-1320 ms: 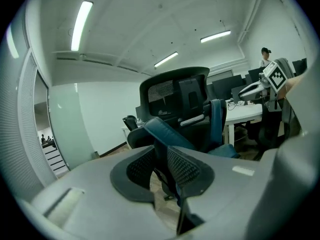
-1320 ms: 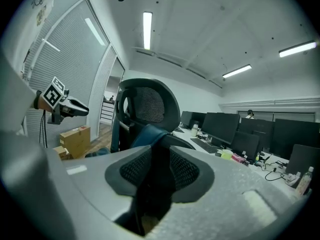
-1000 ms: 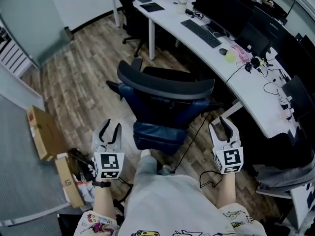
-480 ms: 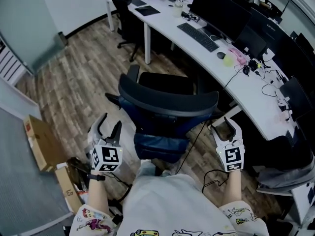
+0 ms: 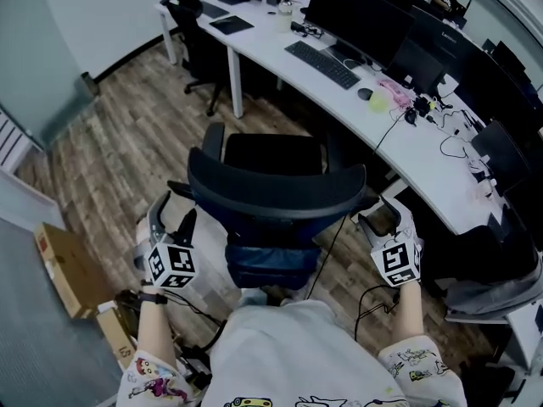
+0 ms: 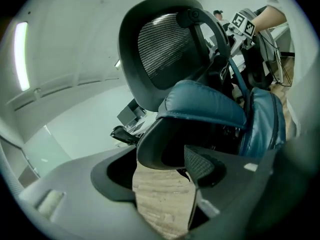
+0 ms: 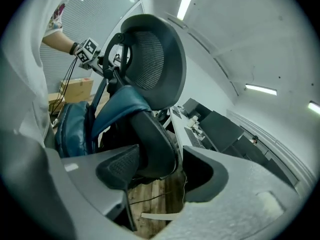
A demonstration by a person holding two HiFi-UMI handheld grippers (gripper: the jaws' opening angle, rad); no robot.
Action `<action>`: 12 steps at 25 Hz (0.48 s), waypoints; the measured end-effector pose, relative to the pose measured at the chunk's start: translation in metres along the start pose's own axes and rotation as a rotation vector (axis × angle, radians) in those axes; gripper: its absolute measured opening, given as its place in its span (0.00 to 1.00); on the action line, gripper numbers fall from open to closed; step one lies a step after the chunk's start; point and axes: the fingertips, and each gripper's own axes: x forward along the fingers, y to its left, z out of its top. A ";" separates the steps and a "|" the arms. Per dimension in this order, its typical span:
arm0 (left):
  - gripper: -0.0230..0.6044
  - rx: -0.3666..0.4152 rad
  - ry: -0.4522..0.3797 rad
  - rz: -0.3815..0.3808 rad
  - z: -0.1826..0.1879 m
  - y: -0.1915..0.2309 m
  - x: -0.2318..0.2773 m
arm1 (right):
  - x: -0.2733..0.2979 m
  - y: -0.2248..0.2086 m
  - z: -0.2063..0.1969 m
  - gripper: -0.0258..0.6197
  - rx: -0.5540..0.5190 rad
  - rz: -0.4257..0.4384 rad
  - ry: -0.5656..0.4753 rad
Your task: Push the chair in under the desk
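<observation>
Chair [image 5: 276, 185] stands on the wood floor [image 5: 127, 134], just beside the white desk [image 5: 263, 45]. The left gripper [image 5: 172, 216] and right gripper [image 5: 379, 214] are by its back. Both jaws have just been opening wide, with the back's edge between them, not squeezed.

The left gripper [image 5: 172, 213] and right gripper [image 5: 380, 217] draw up from behind the chair [image 5: 276, 185] to flank its backrest, one at each side edge. Both have rolled, and their jaws have just been opening, with the backrest's rim ungripped between them.
</observation>
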 end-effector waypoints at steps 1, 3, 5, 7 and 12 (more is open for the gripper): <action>0.51 0.010 0.001 -0.001 -0.001 0.002 0.004 | 0.003 0.000 0.000 0.46 -0.013 0.000 0.005; 0.51 0.028 -0.001 -0.006 -0.001 0.005 0.011 | 0.007 -0.001 0.002 0.45 -0.033 -0.006 0.010; 0.51 0.046 -0.004 -0.012 0.000 0.008 0.019 | 0.012 -0.001 0.005 0.45 -0.043 -0.007 0.016; 0.48 0.053 -0.010 -0.007 0.001 0.011 0.024 | 0.016 0.000 0.005 0.45 -0.051 -0.009 0.023; 0.44 0.066 -0.028 0.005 0.003 0.018 0.029 | 0.019 -0.002 0.004 0.44 -0.055 -0.043 0.027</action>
